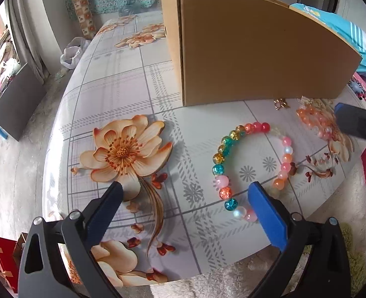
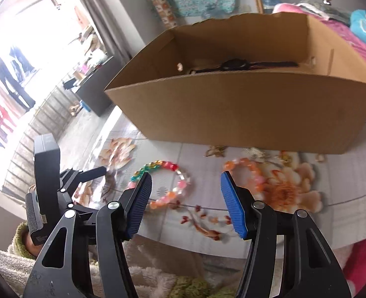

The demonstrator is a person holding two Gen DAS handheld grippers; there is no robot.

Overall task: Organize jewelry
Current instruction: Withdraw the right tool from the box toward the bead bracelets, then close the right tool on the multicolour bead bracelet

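A multicolour bead bracelet point(image 1: 219, 157) lies flat on the floral tablecloth, in front of an open cardboard box point(image 1: 257, 57). My left gripper point(image 1: 185, 188) hangs just over it, open wide; the bracelet's left arc sits between the fingers, and the right finger point(image 1: 265, 211) covers its near beads. An orange-pink bracelet point(image 1: 314, 119) and a small gold piece point(image 1: 281, 103) lie by the box. My right gripper point(image 2: 186, 177) is open above the table with nothing gripped, between the multicolour bracelet point(image 2: 168, 165) and the orange bracelet point(image 2: 245, 164). A black watch point(image 2: 235, 64) lies in the box point(image 2: 232, 114).
The table's rounded edge point(image 1: 183, 281) is close below the grippers, with a fluffy cream blanket point(image 1: 207, 288) under it. Gold trinkets point(image 2: 215, 151) lie along the box's front. Pink and turquoise cloths point(image 1: 357, 49) lie to the right. A dark cabinet point(image 1: 16, 104) stands on the floor at left.
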